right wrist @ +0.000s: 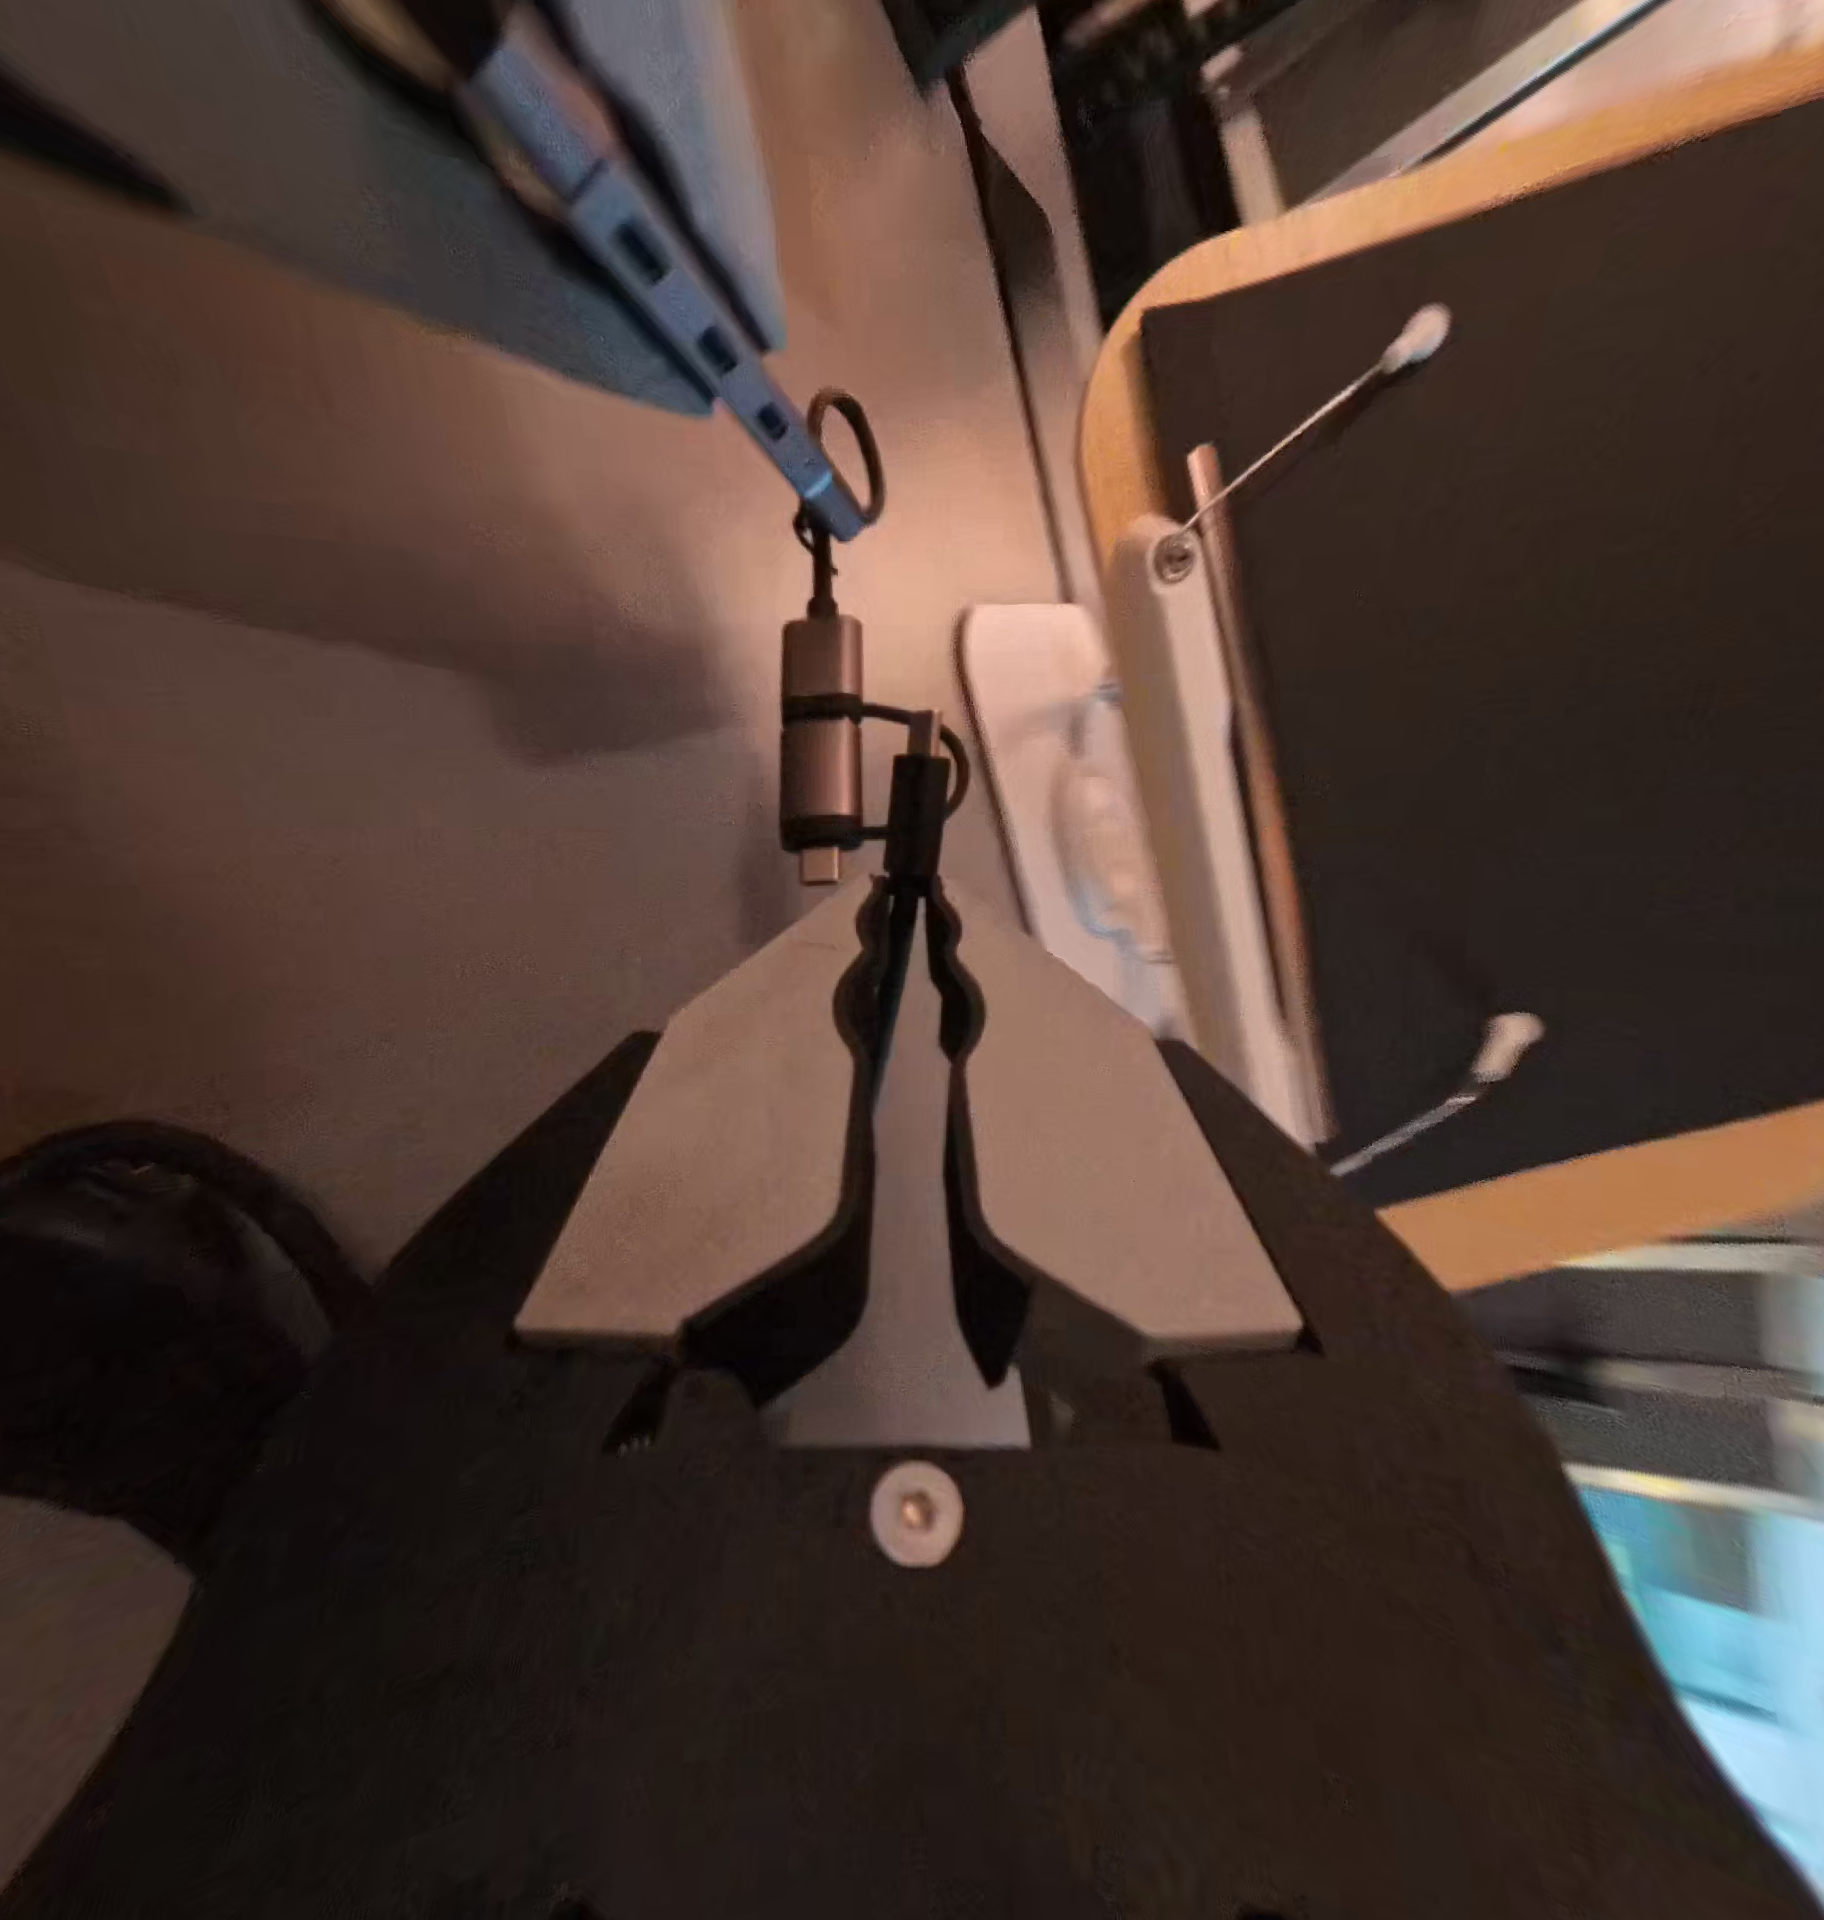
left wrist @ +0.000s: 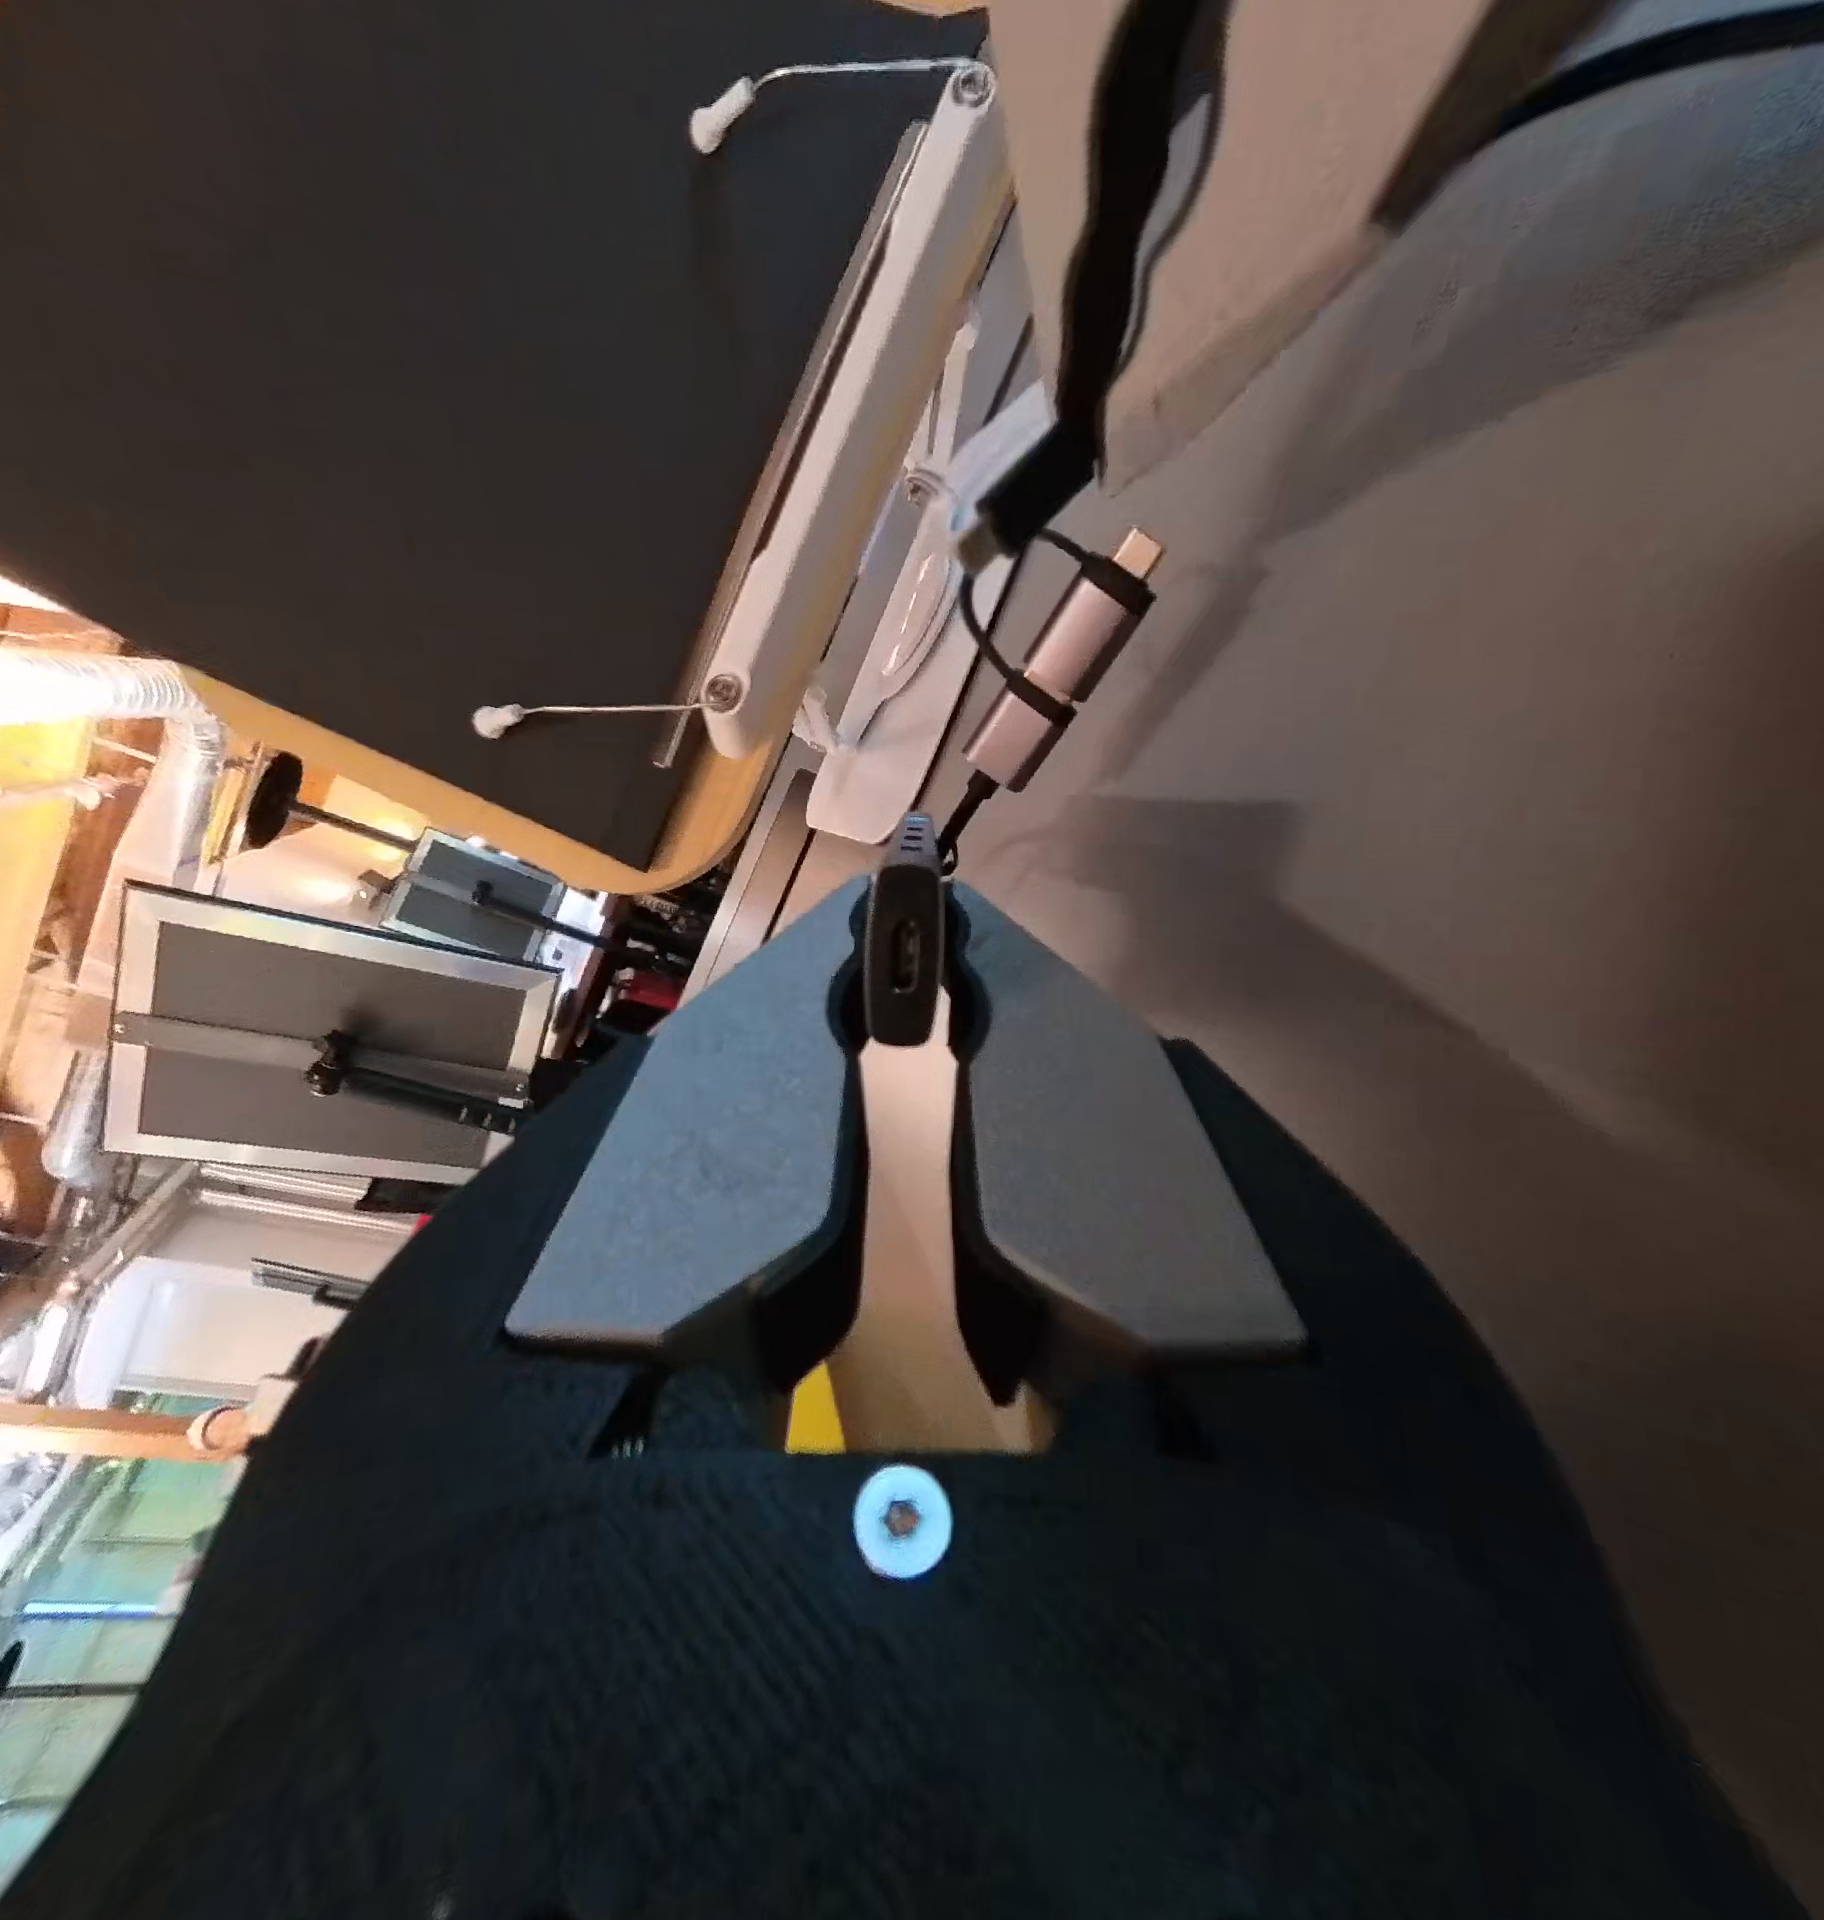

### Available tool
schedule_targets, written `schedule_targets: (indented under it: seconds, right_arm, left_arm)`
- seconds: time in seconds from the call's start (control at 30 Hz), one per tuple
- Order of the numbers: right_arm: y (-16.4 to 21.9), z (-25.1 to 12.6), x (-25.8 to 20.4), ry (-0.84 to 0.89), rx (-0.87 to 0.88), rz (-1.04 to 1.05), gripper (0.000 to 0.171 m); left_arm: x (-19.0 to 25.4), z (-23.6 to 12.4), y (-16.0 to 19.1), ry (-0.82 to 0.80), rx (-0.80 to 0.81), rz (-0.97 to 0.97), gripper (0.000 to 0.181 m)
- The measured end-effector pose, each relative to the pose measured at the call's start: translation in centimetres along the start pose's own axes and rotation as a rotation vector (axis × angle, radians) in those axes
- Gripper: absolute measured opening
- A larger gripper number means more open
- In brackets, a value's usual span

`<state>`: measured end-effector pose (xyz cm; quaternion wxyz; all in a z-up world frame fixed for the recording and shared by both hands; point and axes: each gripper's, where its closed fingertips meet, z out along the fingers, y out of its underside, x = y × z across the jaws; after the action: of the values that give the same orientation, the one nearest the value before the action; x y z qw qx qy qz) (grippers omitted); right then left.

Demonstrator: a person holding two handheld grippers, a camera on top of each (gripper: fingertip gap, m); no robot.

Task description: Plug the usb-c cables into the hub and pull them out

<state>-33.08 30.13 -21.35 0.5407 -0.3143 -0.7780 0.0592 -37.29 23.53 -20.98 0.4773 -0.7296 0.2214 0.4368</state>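
My left gripper (left wrist: 903,920) is shut on the dark grey hub (left wrist: 900,971), seen end-on with a port facing the camera. In the right wrist view the hub (right wrist: 669,291) runs slantwise at the upper left and shows several ports. The hub's short lead ends in a silver adapter plug (left wrist: 1059,660), which hangs free; it also shows in the right wrist view (right wrist: 820,743). My right gripper (right wrist: 903,894) is shut on a black usb-c cable, whose plug (right wrist: 913,816) sticks out beyond the fingertips, beside the silver plug. In the left wrist view the black plug (left wrist: 1022,488) is held apart from the hub.
A black mat (left wrist: 368,364) lies on a wooden table with a white metal stand (left wrist: 846,416) at its edge; the stand also shows in the right wrist view (right wrist: 1188,790). A white plastic piece (right wrist: 1033,748) sits next to the plugs. Framed panels (left wrist: 316,1039) stand farther off.
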Motion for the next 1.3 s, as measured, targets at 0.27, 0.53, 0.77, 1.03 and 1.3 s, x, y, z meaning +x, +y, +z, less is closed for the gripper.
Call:
schedule_targets:
  seconds: [0.27, 0.53, 0.77, 1.03, 1.3]
  right_arm:
    - [-1.7, 1.4, -1.5, 0.179, -0.063, -0.372, 0.003]
    - [-1.4, 0.8, -4.1, -0.123, 0.089, -0.094, 0.007]
    - [-1.7, -0.7, -2.4, -0.393, 0.243, 0.377, 0.027]
    - [-1.9, -2.4, -0.6, -0.845, 0.372, 1.003, 0.051]
    - [-5.9, -7.9, 2.4, -1.068, 0.734, 1.114, 0.050]
  left_arm:
    - [-1.2, 0.1, 1.5, -0.001, -0.032, -0.175, 0.007]
    - [-1.1, 0.3, 2.3, 0.017, -0.070, -0.231, 0.007]
    - [-1.0, 0.4, 2.2, 0.035, -0.064, -0.246, 0.007]
    - [-0.7, -0.2, 0.8, 0.080, 0.017, -0.258, 0.007]
    - [-0.8, -2.3, -3.7, 0.085, 0.256, -0.206, 0.007]
